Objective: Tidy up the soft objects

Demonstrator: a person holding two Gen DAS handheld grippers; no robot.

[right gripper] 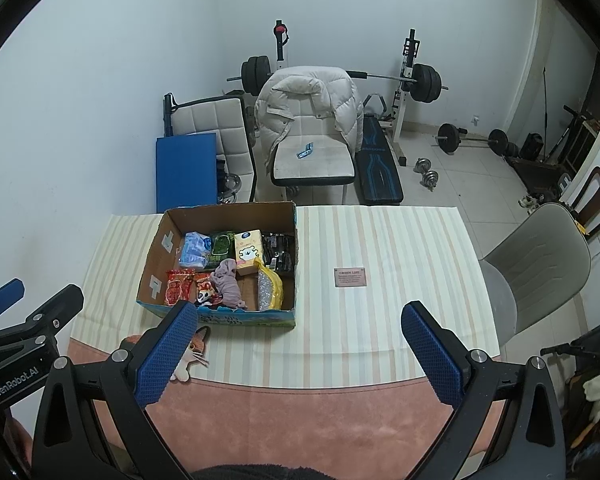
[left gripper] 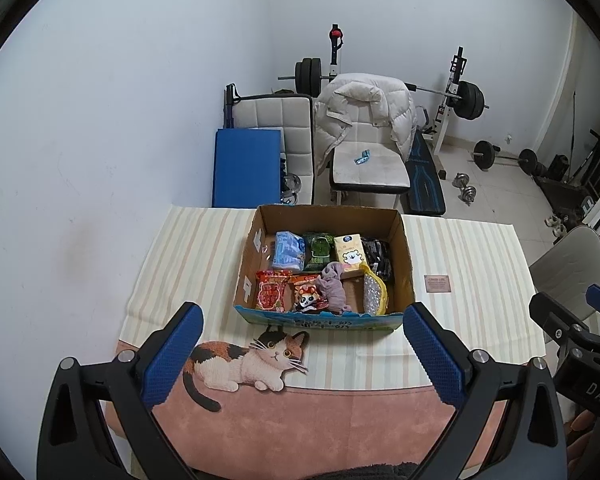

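Observation:
A cardboard box (left gripper: 402, 256) stands on the striped tablecloth and holds several soft packs: a blue tissue pack (left gripper: 288, 255), a red snack bag (left gripper: 271, 290), a crumpled grey cloth (left gripper: 334, 288) and a yellow pouch (left gripper: 374, 292). A flat calico cat plush (left gripper: 248, 360) lies on the cloth just before the box. My left gripper (left gripper: 303, 320) is open and empty, above the cat, short of the box. My right gripper (right gripper: 299, 318) is open and empty, right of the box (right gripper: 290, 216). The cat (right gripper: 194, 354) is partly hidden behind its left finger.
A small pink card (right gripper: 350, 277) lies on the cloth right of the box. A grey chair (right gripper: 540, 264) stands at the table's right edge. Beyond the far edge are a white chair with a jacket (left gripper: 364, 128), a blue mat and weights. A wall runs along the left.

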